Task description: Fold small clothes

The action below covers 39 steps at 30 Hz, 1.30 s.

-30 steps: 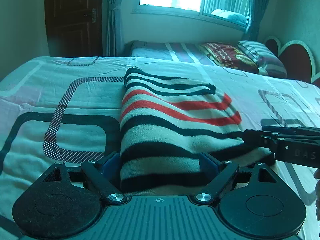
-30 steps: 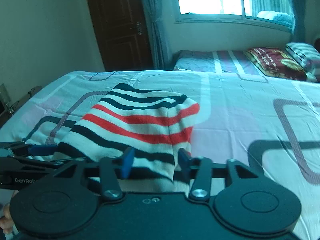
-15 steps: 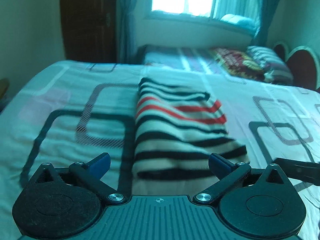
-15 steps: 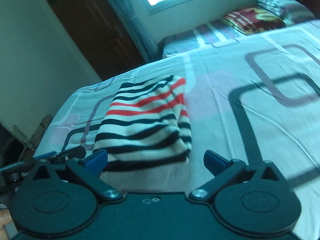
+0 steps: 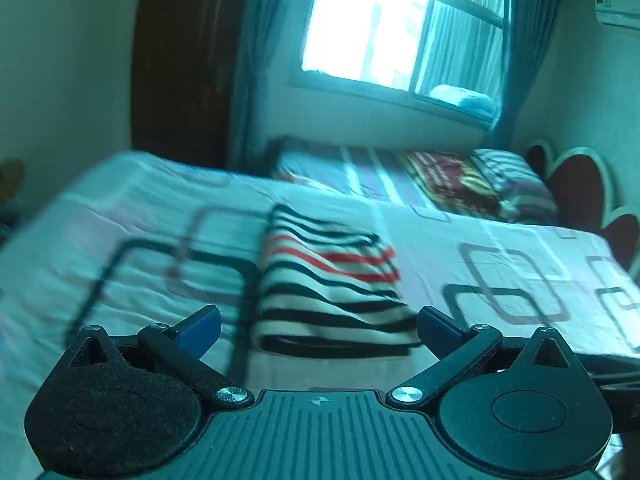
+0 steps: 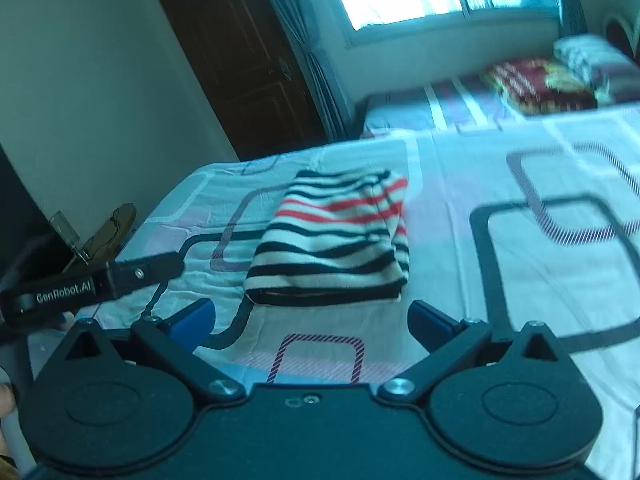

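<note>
A folded knit garment (image 5: 328, 292) with black, white and red stripes lies flat on the patterned bedsheet (image 5: 120, 248); it also shows in the right wrist view (image 6: 332, 244). My left gripper (image 5: 318, 322) is open and empty, just short of the garment's near edge. My right gripper (image 6: 312, 318) is open and empty, a little back from the garment's near edge. The left gripper's finger (image 6: 144, 272) shows at the left of the right wrist view, clear of the garment.
A second bed (image 5: 400, 172) with a dark red blanket (image 5: 452, 180) and a striped pillow (image 5: 508, 176) stands beyond. A dark wooden door (image 6: 240, 64) and a curtained window (image 5: 392, 32) are at the back. Sandals (image 6: 108, 232) lie on the floor at the left.
Both grippers let go of the garment and opened. Both drew back from it, and it now lies folded on the sheet.
</note>
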Available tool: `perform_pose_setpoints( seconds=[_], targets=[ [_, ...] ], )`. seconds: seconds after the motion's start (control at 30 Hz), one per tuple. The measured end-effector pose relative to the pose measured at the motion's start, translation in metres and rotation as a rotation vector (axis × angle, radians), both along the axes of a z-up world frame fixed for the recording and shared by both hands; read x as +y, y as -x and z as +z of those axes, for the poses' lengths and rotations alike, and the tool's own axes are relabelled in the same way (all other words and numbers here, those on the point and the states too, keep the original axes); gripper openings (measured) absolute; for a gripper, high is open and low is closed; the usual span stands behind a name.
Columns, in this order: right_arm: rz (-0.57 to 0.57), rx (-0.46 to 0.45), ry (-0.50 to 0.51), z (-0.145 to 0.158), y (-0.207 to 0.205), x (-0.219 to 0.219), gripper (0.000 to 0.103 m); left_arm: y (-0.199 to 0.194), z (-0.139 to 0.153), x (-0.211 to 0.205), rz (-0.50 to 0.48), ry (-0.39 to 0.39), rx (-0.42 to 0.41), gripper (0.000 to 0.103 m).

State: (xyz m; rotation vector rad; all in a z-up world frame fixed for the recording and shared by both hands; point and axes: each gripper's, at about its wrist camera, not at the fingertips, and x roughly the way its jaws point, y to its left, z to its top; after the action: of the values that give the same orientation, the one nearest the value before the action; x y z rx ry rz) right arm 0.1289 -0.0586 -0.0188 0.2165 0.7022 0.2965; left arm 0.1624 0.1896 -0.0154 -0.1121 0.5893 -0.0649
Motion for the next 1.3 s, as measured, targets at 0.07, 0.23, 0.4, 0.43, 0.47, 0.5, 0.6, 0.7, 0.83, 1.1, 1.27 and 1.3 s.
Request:
perform_pose_setpoints(
  seconds=[0.07,0.23,0.4,0.43,0.47,0.5,0.6,0.7,0.83,1.1,1.27,1.3],
  targets=[
    [-0.008,-0.026,0.011,0.006,0.008,0.0,0.102,0.009,0.006,-0.003,0.035,-0.031,-0.004,0.103],
    [-0.021,-0.077,0.114,0.021,0.032,0.007,0.102,0.035,0.016,-0.017,0.088,-0.06,-0.012,0.103],
    [-0.069,-0.155,0.163,0.03,0.056,0.003,0.102,0.064,0.022,-0.039,0.087,-0.094,-0.002,0.103],
    [-0.078,-0.156,0.155,0.031,0.06,-0.001,0.102,0.069,0.023,-0.042,0.083,-0.087,0.004,0.103],
    [-0.085,-0.156,0.151,0.032,0.064,-0.004,0.102,0.074,0.023,-0.045,0.083,-0.079,0.012,0.103],
    [-0.084,-0.159,0.153,0.032,0.068,-0.005,0.102,0.079,0.024,-0.047,0.084,-0.075,0.018,0.103],
    [-0.088,-0.173,0.162,0.035,0.082,-0.011,0.102,0.096,0.025,-0.054,0.094,-0.074,0.022,0.103],
    [-0.091,-0.185,0.164,0.038,0.093,-0.015,0.102,0.111,0.027,-0.06,0.094,-0.074,0.021,0.103],
    [-0.114,-0.195,0.181,0.042,0.104,-0.016,0.102,0.127,0.03,-0.061,0.099,-0.073,0.014,0.103],
    [-0.14,-0.2,0.207,0.045,0.12,-0.016,0.102,0.142,0.036,-0.061,0.113,-0.103,-0.012,0.103],
    [-0.154,-0.198,0.214,0.046,0.125,-0.016,0.102,0.148,0.039,-0.061,0.112,-0.11,-0.017,0.103],
    [-0.155,-0.196,0.216,0.046,0.125,-0.016,0.102,0.149,0.04,-0.061,0.112,-0.111,-0.019,0.103]
  ],
)
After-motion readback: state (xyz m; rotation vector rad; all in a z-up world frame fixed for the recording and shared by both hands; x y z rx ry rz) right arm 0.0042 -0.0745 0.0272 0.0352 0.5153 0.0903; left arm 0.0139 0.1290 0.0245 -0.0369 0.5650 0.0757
